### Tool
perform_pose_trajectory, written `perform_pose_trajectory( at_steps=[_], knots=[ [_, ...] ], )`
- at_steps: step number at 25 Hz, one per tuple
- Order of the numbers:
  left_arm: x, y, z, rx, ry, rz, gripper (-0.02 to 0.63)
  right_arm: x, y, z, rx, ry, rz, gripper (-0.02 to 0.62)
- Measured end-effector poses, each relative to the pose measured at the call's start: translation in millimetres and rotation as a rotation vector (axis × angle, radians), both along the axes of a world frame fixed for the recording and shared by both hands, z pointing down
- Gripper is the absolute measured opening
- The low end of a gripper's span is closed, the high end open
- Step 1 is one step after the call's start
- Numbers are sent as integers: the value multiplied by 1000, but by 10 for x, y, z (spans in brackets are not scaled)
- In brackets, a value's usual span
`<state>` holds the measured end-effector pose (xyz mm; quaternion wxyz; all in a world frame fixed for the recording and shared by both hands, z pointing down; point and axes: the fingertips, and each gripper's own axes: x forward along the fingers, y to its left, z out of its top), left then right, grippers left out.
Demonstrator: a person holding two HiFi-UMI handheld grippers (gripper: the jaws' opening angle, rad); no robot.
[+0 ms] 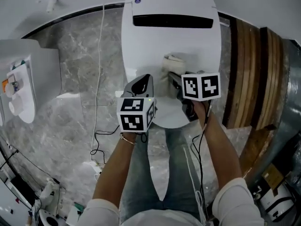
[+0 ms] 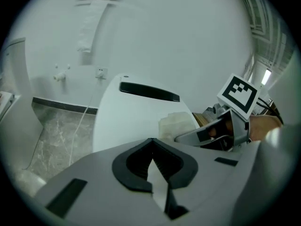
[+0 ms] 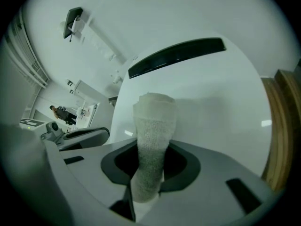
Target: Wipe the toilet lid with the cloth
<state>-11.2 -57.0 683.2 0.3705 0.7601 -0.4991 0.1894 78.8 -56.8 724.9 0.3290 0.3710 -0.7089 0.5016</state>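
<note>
- Grey marble floor (image 1: 70,79) surrounds the white, closed toilet lid (image 1: 141,51), which lies ahead of and beneath both pairs of jaws. A dark slot (image 1: 172,21) crosses its far end.
- Right gripper (image 3: 146,182): its jaws pinch a rolled, pale, waffle-textured cloth (image 3: 153,135), which stands out ahead of the jaws over the middle of the lid.
- In the head view, the cloth's free end sits bunched at the lid just beyond the right jaws. Whether it presses on the surface I cannot tell.
- Left gripper (image 2: 153,168): its jaws are pressed together with nothing between them, and they hang over the lid's near left part.
- Close to the right of the left jaws are the right gripper and the cloth.
- Wooden slats (image 1: 249,69) stand off the outer side of the right jaws, past the lid's edge.
</note>
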Motion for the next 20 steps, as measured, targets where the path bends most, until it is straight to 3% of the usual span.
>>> perform_pose_trajectory(
  at_steps=[7,11,15,20],
  knots=[
    [1350,-2,36,-17,31,94,12,1528,14,66,-13,58,105,97],
    [1804,49,44,-28,31,141,12,1974,43,91,-22,70,152,97],
    [1823,125,55,-39,17,146,12,2015,39,74,-17,70,173,97],
    [1310,241,52,-39,0,84,12,1669,108,-79,5,43,155,97]
  ],
)
